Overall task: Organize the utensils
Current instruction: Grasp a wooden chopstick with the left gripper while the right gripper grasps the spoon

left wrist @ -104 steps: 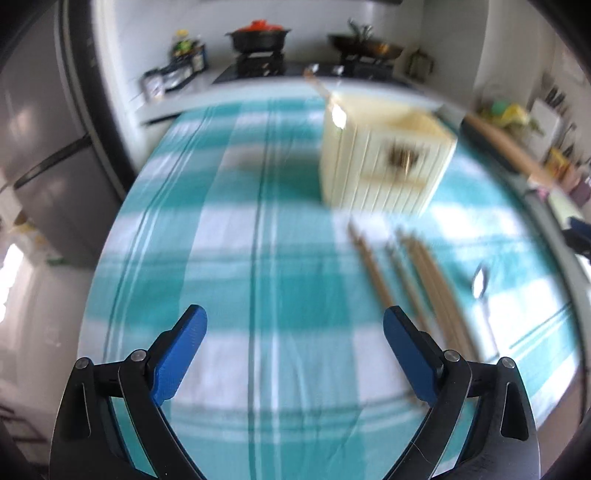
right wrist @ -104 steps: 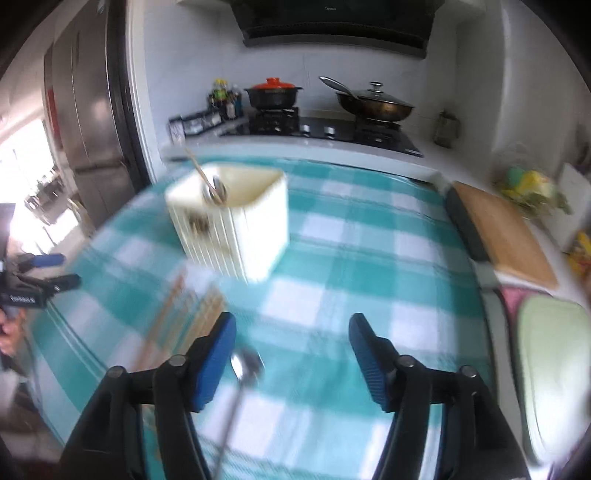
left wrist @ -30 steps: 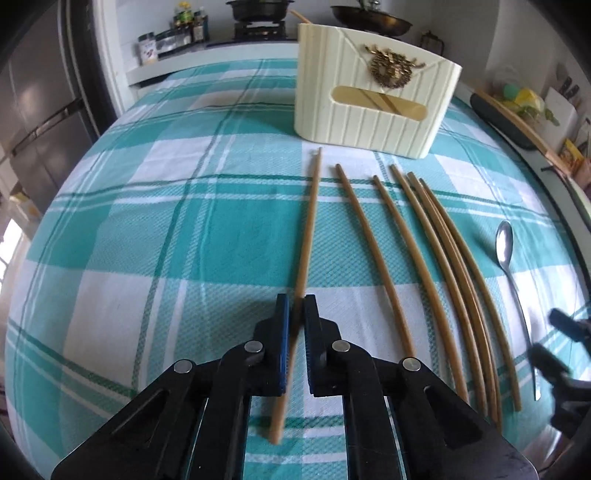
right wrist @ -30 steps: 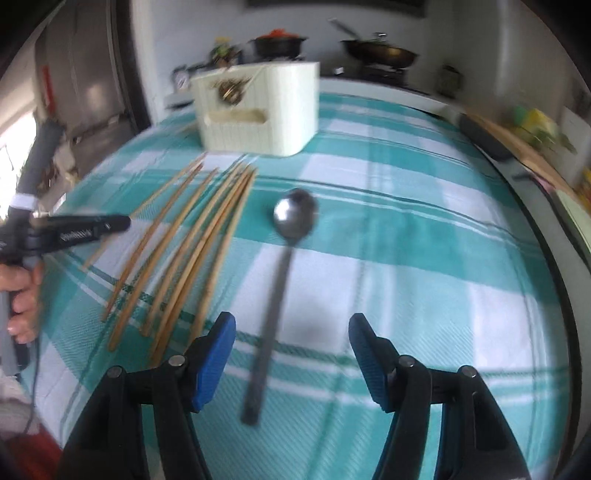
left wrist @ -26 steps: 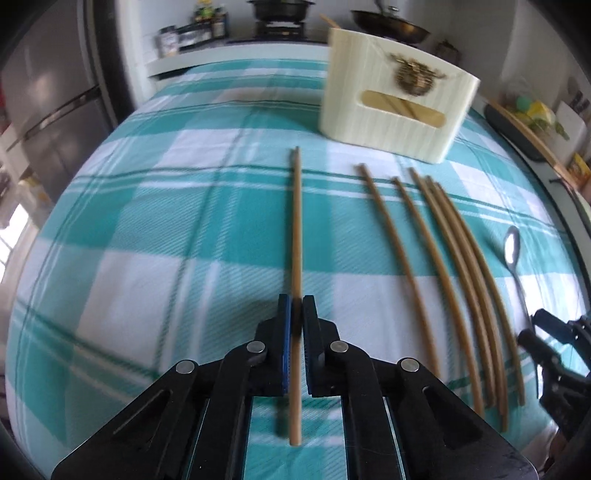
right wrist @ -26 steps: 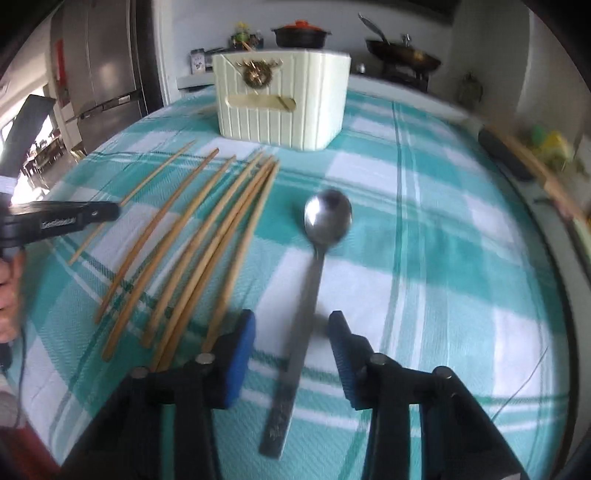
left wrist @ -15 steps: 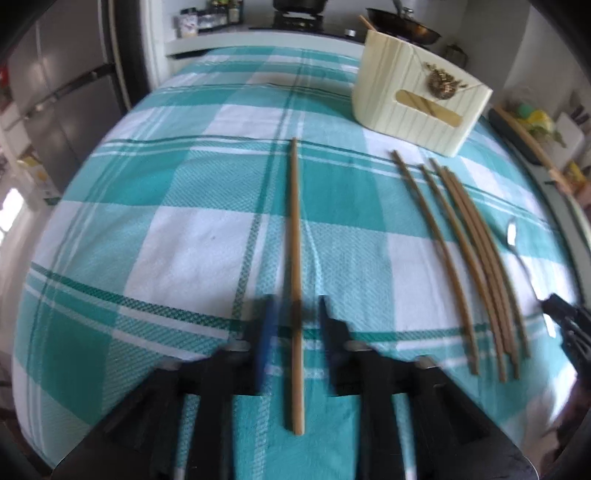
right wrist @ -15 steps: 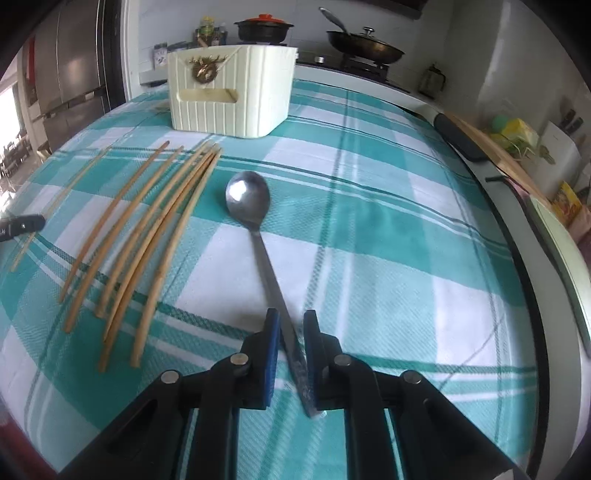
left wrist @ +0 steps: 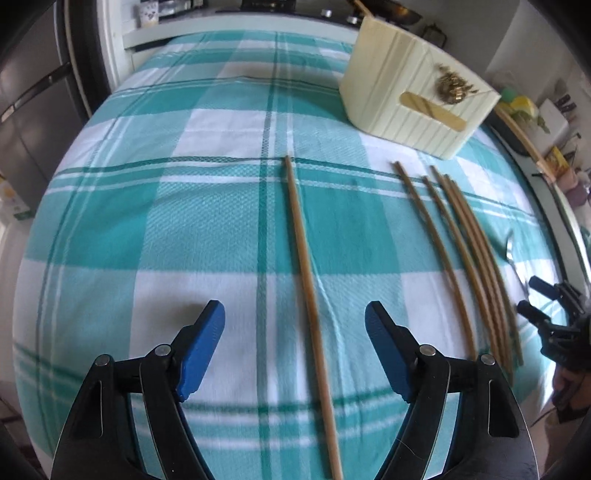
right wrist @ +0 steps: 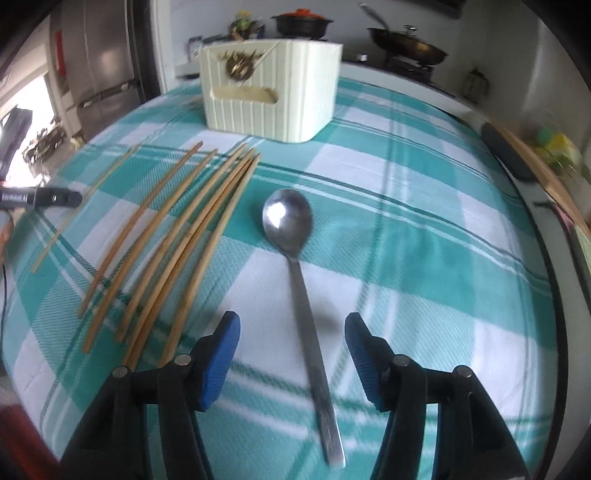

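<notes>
My left gripper (left wrist: 293, 325) is open, its blue jaws either side of a lone wooden chopstick (left wrist: 306, 266) that lies flat on the teal checked tablecloth. Several more chopsticks (left wrist: 461, 251) lie to its right; they also show in the right wrist view (right wrist: 173, 236). My right gripper (right wrist: 291, 338) is open astride the handle of a metal spoon (right wrist: 299, 288), which lies flat, bowl pointing away. A cream ribbed utensil holder (left wrist: 413, 107) stands at the far side of the cloth, also in the right wrist view (right wrist: 269, 88).
The table (right wrist: 424, 229) ends close behind both grippers. A stove with a pot (right wrist: 303, 24) and a pan (right wrist: 410, 48) stands behind the table. A fridge (right wrist: 96, 66) is at the left. A wooden board (right wrist: 546, 181) lies along the right edge.
Both grippers were shut, the left on the lone chopstick and the right on the spoon handle. Both have opened, and the chopstick and the spoon lie free on the cloth.
</notes>
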`<state>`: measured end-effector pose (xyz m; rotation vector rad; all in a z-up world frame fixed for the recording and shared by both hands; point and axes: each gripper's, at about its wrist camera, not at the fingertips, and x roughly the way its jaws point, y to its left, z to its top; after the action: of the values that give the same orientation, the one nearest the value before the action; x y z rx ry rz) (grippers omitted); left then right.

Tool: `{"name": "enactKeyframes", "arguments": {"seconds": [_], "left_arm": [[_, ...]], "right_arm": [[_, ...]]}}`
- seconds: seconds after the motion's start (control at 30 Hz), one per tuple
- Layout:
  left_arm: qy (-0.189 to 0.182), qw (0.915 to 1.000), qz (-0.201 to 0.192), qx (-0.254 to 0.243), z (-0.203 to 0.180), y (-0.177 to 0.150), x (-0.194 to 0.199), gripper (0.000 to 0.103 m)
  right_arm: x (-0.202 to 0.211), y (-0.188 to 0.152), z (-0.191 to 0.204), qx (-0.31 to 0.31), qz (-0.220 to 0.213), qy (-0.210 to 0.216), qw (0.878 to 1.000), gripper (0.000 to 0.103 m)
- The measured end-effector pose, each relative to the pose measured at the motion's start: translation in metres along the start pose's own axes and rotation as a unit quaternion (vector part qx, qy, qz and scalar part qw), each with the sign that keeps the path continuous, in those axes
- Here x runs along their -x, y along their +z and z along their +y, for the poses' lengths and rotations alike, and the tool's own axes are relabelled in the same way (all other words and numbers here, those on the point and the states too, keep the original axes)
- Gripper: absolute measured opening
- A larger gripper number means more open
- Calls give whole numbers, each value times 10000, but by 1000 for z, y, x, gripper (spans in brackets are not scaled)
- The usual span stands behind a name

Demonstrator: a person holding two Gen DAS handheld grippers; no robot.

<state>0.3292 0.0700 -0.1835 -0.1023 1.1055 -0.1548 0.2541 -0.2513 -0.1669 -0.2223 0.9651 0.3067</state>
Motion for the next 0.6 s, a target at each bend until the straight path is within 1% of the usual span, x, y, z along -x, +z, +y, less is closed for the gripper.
{"name": "enactKeyframes", "arguments": {"seconds": [0.03, 0.13, 0.17, 0.2, 0.27, 0.33, 0.37, 0.4, 0.43, 0.47, 0.5, 0.53, 0.6], "left_arm": [[70, 10000, -23, -62, -1, 4, -2, 78], [112, 9999, -4, -121, -4, 17, -9, 73], [120, 9999, -12, -123, -4, 21, -11, 71], [133, 9998, -20, -124, -4, 25, -13, 65], [127, 9999, -21, -89, -4, 34, -17, 58], [114, 9999, -39, -24, -4, 39, -18, 53], [132, 9999, -61, -12, -5, 39, -19, 46], [158, 9998, -79, -12, -6, 40, -19, 38], [266, 9996, -126, -36, -7, 40, -19, 26], [360, 9992, -163, -48, -7, 39, -19, 13], [376, 9991, -212, -28, -6, 38, -19, 6], [334, 9992, -228, 26, -4, 38, -19, 6], [137, 9991, -263, 295, 5, 37, -15, 4]], "right_arm": [[-3, 5, 1, 14, -70, 37, 10000, 61], [-12, 19, 0, 3, -66, 48, 10000, 61], [-15, 22, 0, -7, -82, 71, 9999, 61], [-18, 26, 0, -11, -98, 103, 9999, 61], [-24, 34, 0, -6, -158, 121, 9998, 61], [-30, 41, 0, -25, -216, 197, 9996, 61], [-32, 44, 0, -37, -248, 203, 9995, 59], [-34, 46, 0, -36, -292, 180, 9994, 45], [-34, 48, 0, -36, -363, 126, 9993, 36], [-34, 49, 0, -54, -385, 115, 9992, 36], [-35, 50, -1, -134, -401, 152, 9990, 36], [-35, 50, -3, -207, -439, 168, 9987, 36], [-34, 51, -7, -292, -482, 219, 9982, 36]]}}
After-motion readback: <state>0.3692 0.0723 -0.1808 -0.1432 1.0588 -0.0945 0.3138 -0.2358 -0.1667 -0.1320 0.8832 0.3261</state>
